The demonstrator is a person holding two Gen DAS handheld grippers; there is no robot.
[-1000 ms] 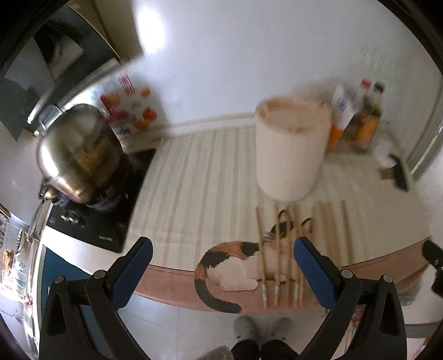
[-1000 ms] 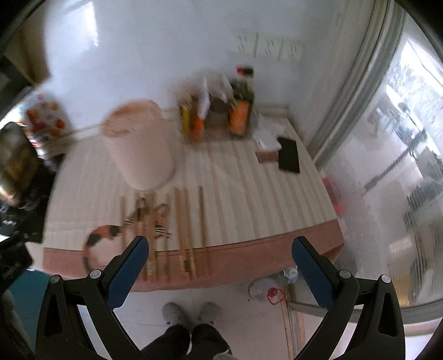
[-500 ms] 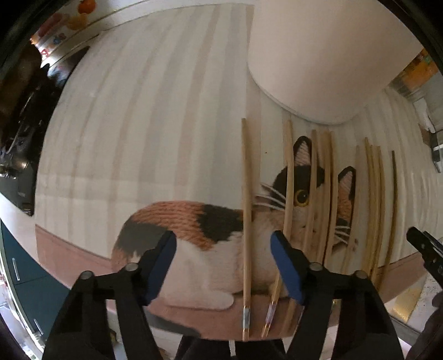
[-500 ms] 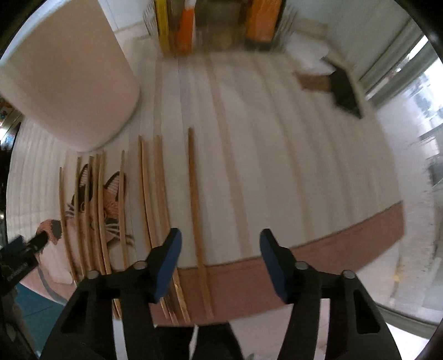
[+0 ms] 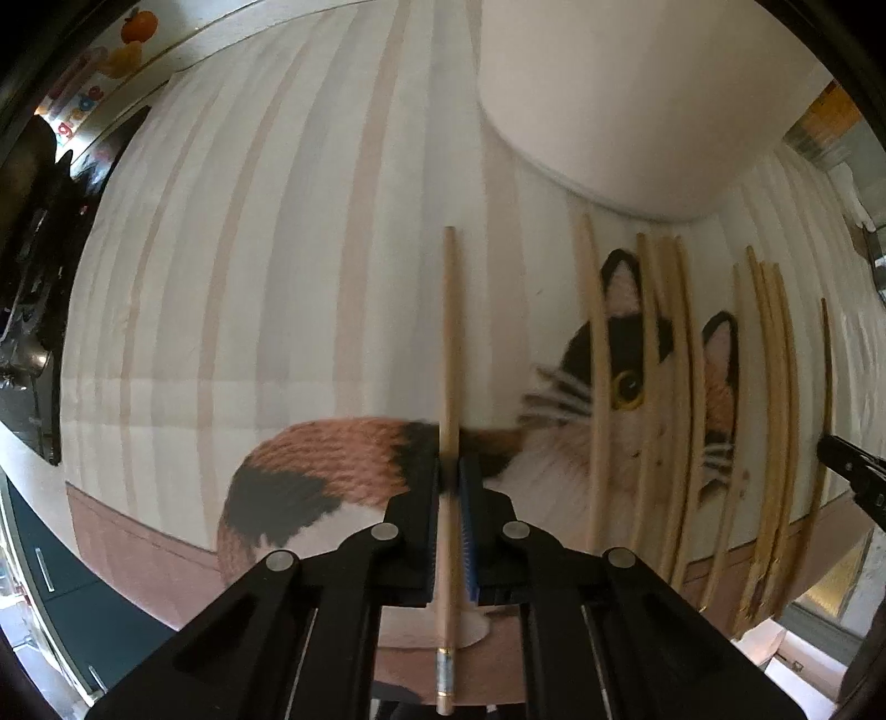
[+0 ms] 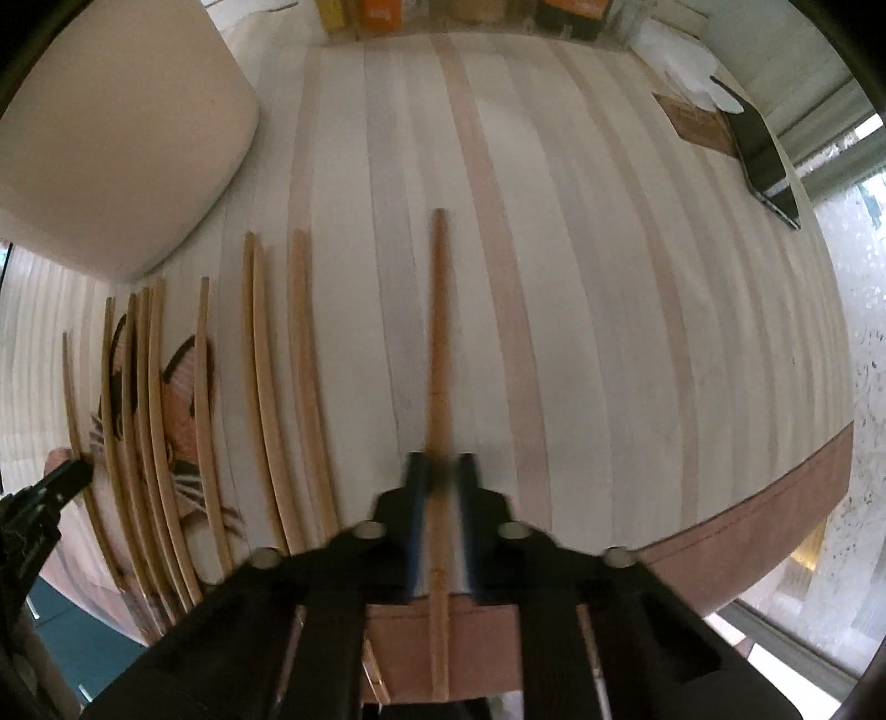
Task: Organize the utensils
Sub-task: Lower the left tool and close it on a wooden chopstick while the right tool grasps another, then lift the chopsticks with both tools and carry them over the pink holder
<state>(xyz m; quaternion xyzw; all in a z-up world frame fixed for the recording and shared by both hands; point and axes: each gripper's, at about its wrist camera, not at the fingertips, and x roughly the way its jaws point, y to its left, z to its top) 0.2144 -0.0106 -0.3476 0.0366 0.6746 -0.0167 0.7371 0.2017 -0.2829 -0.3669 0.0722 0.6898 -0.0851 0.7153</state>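
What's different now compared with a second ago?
Both grippers dropped toward the mat and closed. The left gripper now clamps the leftmost chopstick; the right gripper has closed around the rightmost chopstick. The other chopsticks and the cream container stayed put.

The cream container (image 5: 626, 94) runs off the top of the left view, its rim unseen. Bottles (image 6: 382, 11) at the top of the right view are cropped to their bases. The right hand-held gripper (image 6: 441, 479) fingertips are motion-blurred, hiding the chopstick (image 6: 439, 332) there.
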